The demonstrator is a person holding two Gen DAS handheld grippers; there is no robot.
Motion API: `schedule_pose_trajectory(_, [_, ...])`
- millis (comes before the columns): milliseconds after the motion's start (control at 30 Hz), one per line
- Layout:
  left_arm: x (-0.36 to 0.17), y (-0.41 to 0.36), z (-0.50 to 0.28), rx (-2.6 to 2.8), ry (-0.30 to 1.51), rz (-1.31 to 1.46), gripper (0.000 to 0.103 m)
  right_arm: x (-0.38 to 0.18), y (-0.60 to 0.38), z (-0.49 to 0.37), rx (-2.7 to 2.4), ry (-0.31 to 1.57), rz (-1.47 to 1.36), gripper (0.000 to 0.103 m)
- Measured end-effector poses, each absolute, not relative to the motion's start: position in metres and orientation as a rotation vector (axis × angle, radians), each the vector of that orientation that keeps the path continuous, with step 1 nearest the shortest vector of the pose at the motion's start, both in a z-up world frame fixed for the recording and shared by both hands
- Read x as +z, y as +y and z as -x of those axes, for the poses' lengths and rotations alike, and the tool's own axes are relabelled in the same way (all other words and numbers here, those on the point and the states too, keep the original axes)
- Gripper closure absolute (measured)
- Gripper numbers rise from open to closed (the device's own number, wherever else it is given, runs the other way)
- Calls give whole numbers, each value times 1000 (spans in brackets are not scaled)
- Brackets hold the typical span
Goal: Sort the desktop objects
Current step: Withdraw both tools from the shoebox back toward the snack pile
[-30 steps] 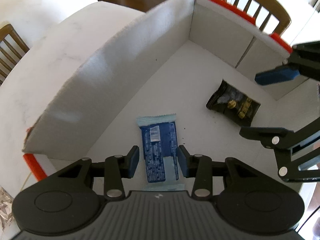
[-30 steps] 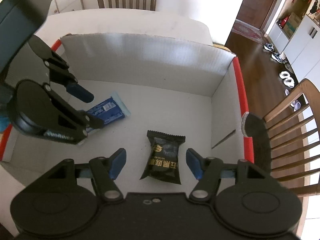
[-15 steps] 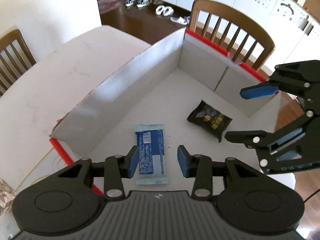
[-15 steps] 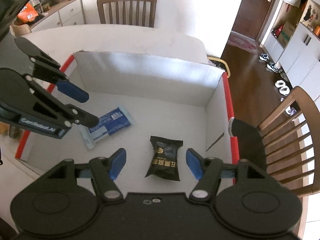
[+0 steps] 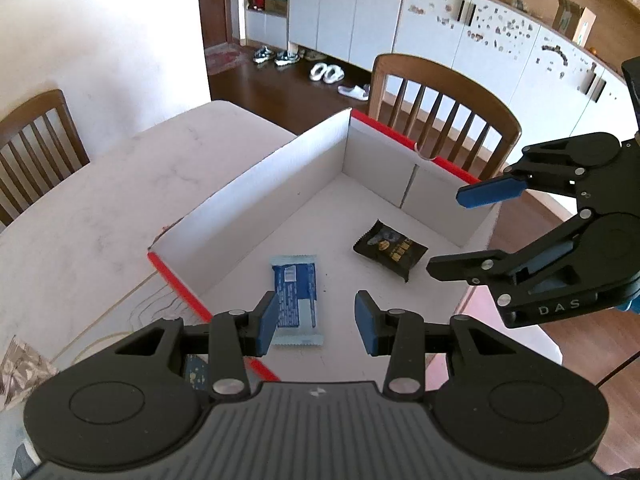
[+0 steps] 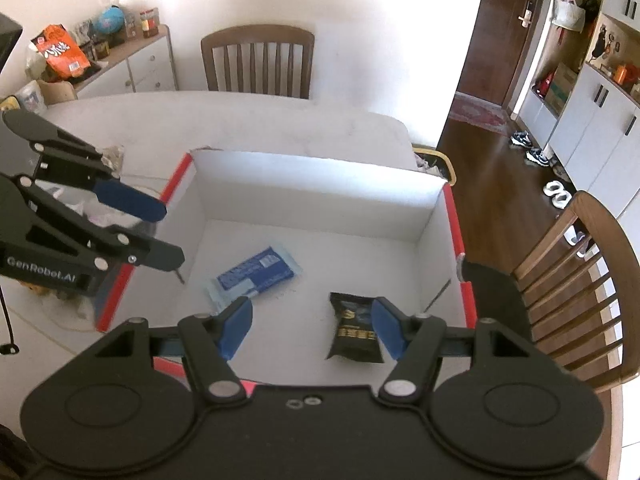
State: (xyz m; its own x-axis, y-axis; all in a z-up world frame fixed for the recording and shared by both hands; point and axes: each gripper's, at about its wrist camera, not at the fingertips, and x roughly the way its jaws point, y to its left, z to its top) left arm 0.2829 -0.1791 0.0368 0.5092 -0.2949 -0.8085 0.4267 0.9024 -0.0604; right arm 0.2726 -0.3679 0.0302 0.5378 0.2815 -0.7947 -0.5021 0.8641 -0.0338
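A white cardboard box with red rims (image 5: 280, 168) (image 6: 320, 188) stands on the white table. Inside lie a blue snack packet (image 5: 295, 292) (image 6: 254, 274) and a black snack packet (image 5: 392, 250) (image 6: 354, 328), apart from each other. My left gripper (image 5: 316, 324) is open and empty, high above the box's near edge over the blue packet; it also shows in the right wrist view (image 6: 154, 232). My right gripper (image 6: 312, 330) is open and empty, high above the box near the black packet; it also shows in the left wrist view (image 5: 452, 236).
Loose snack wrappers lie on the table left of the box (image 5: 20, 364) (image 6: 114, 156). Wooden chairs stand behind the table (image 5: 444, 108) (image 6: 258, 64) (image 6: 576, 280). A sideboard with bags and jars (image 6: 100, 56) stands at the far left. Shoes lie on the wooden floor (image 5: 324, 74).
Both grippers have risen and pulled back from inside the box, staying open. The blue and black packets lie in the box where they were.
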Motion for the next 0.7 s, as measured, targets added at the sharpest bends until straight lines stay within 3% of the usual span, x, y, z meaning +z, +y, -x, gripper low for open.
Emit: schedule_pose_trajectory(700, [51, -99, -195, -327, 822, -58, 63, 56, -302, -213, 497, 773, 266, 37])
